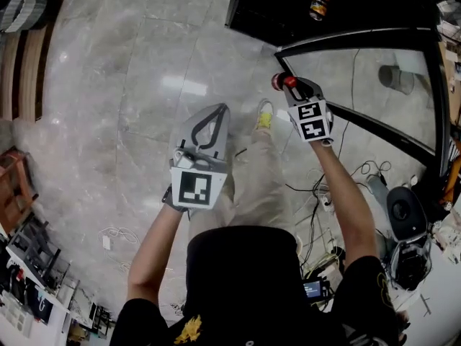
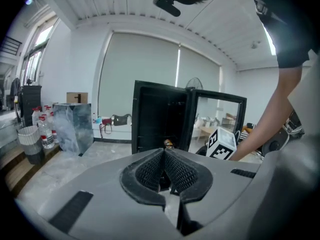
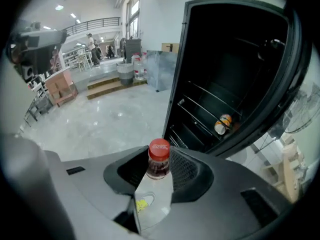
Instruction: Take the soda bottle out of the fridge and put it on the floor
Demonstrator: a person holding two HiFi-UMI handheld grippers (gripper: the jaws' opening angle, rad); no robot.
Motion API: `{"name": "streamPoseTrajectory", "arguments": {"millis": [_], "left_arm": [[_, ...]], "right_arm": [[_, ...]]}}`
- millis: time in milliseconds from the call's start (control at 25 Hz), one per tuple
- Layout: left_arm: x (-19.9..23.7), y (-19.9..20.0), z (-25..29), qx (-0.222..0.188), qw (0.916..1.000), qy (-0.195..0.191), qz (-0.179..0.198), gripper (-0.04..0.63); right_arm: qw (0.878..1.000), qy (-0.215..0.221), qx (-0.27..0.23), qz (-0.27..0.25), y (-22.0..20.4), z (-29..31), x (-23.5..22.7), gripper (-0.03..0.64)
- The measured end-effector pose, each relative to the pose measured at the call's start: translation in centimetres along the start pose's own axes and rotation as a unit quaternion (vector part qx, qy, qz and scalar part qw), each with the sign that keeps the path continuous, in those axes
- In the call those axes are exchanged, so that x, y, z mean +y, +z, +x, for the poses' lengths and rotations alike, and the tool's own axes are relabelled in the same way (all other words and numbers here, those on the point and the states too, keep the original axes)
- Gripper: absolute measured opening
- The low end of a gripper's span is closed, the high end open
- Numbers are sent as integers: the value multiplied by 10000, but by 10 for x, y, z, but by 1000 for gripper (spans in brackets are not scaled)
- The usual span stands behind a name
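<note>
Fridge [image 1: 266, 9] open. R arm stretched fwd, right gripper [image 1: 287, 85] angled down just outside fridge opening, jaws clamped on soda bottle [image 3: 159, 160]. Left gripper [image 1: 216, 117] farther from fridge, near level, jaws together, empty.

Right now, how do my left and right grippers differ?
The right gripper is clamped on the soda bottle just below its red cap; the left gripper is shut on nothing. In the head view, the right gripper is beside the fridge door; the left gripper is over the floor. Each carries a marker cube.
</note>
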State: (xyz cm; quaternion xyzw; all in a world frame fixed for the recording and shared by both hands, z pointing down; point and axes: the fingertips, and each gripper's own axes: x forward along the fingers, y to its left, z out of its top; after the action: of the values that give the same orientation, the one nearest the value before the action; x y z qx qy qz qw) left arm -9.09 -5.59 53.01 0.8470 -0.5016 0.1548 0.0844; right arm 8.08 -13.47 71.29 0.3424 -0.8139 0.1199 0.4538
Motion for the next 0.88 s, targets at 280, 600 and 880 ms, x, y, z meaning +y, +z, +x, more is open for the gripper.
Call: {"name": "streamPoseTrajectory", "arguments": {"millis": [280, 600, 880], "left_arm": [[10, -49, 25, 299, 9995, -119, 13, 18], [12, -123, 68, 599, 9969, -140, -490, 18], [25, -194, 111, 371, 9915, 182, -1235, 18]], "right_arm": [[9986, -105, 181, 494, -42, 77, 7, 121], [9950, -282, 264, 926, -98, 165, -3, 121], [9908, -525, 389, 1188, -149, 248, -17, 121]]}}
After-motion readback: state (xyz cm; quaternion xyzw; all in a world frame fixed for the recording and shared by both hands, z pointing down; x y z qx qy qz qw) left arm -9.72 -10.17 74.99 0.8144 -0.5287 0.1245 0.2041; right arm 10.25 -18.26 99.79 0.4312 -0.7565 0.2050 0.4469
